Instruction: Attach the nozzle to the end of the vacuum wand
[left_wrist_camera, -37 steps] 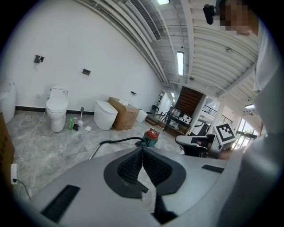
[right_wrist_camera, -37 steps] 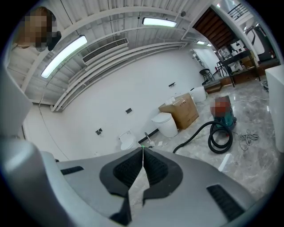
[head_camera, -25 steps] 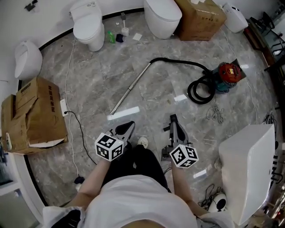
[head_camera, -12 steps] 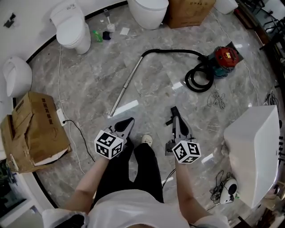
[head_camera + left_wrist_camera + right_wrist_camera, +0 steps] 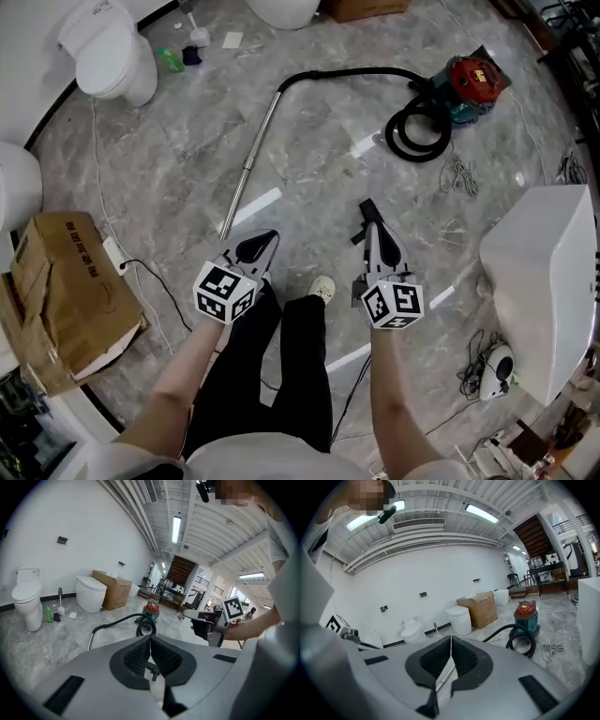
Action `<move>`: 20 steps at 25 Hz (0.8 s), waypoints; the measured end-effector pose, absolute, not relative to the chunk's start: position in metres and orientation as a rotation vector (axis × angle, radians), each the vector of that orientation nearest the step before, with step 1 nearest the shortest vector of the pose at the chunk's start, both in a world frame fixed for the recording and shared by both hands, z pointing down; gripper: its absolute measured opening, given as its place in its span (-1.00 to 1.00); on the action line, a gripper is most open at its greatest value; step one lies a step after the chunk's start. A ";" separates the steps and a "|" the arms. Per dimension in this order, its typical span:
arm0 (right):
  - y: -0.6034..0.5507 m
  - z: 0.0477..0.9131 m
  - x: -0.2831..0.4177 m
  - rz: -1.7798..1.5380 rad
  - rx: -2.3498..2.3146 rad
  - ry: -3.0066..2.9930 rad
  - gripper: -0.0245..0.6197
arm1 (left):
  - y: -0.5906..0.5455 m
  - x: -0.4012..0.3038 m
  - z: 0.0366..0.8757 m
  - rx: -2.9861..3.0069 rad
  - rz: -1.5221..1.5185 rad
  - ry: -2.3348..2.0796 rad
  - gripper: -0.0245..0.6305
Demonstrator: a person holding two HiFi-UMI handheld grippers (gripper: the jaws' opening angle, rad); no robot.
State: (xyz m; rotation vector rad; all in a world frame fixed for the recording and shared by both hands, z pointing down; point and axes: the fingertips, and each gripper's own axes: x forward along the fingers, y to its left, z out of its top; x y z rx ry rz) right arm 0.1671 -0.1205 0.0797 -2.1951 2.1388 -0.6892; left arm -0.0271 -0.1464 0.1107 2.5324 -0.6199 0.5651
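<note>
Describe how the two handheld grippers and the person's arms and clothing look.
The left gripper and the right gripper each have a grey, wedge-shaped body tapering to black ribbed pads. Each carries a white cube printed with black square markers. The forearms are bare; the person wears a white short-sleeved top and black trousers.

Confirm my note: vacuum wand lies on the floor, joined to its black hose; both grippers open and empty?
Not open: the left gripper and right gripper are shut, empty, as both gripper views show. The vacuum wand and black hose are as stated.
</note>
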 end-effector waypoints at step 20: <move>-0.161 0.376 0.177 -0.691 -2.192 2.128 -0.87 | -0.180 0.016 0.406 2.635 0.567 -0.591 -0.89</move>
